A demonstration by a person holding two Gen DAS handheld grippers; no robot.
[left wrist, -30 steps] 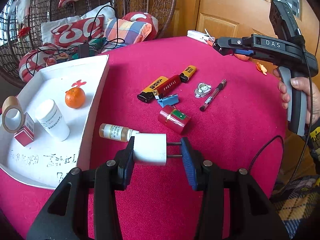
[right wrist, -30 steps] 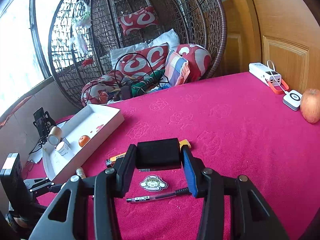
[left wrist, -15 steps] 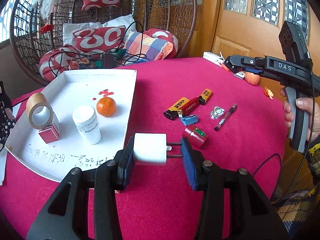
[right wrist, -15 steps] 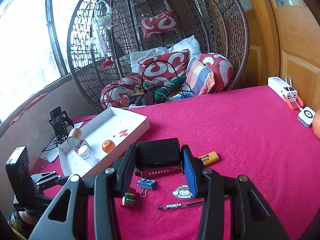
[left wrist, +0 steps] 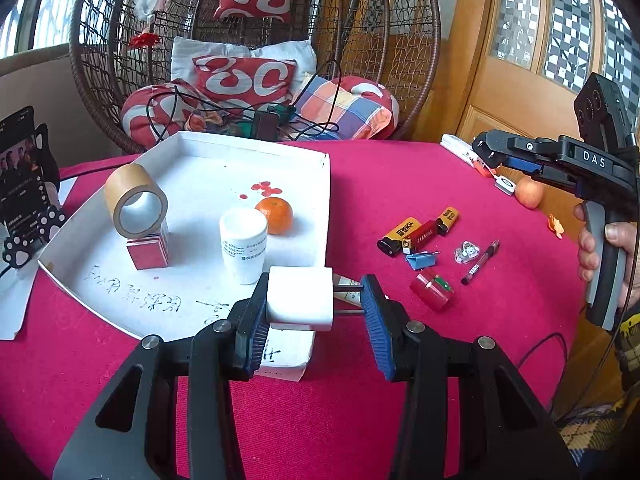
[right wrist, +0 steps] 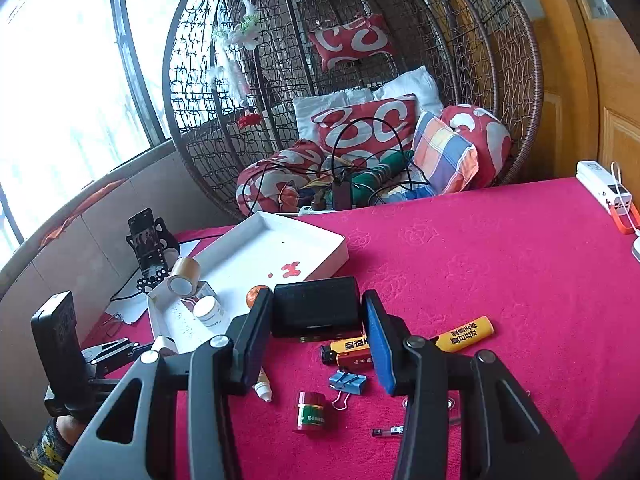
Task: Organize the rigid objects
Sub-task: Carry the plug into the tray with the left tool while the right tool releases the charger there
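Sorting partly done: four things in the white tray, two more held, the rest on the tabletop.

Inside the white tray (left wrist: 326, 184) stand a tape roll (left wrist: 136, 201) resting on a small red box (left wrist: 147, 251), a white pill bottle (left wrist: 243, 249) and an orange (left wrist: 274, 215). The left gripper (left wrist: 314, 304) has its fingers pinching a white charger plug (left wrist: 300, 298), prongs against the right-hand pad, above the tray's near corner, so I judge it next to go in. The right gripper (right wrist: 318, 322) pinches a black block (right wrist: 316, 306) beside the tray's right edge, over the cloth. Right of the tray on the tabletop (left wrist: 400, 168) lie the lighters (left wrist: 416, 231), a blue binder clip (left wrist: 419, 259), a red jar (left wrist: 433, 289), a pen (left wrist: 480, 262), a sticker (left wrist: 466, 249) and a small dropper bottle (right wrist: 264, 385).
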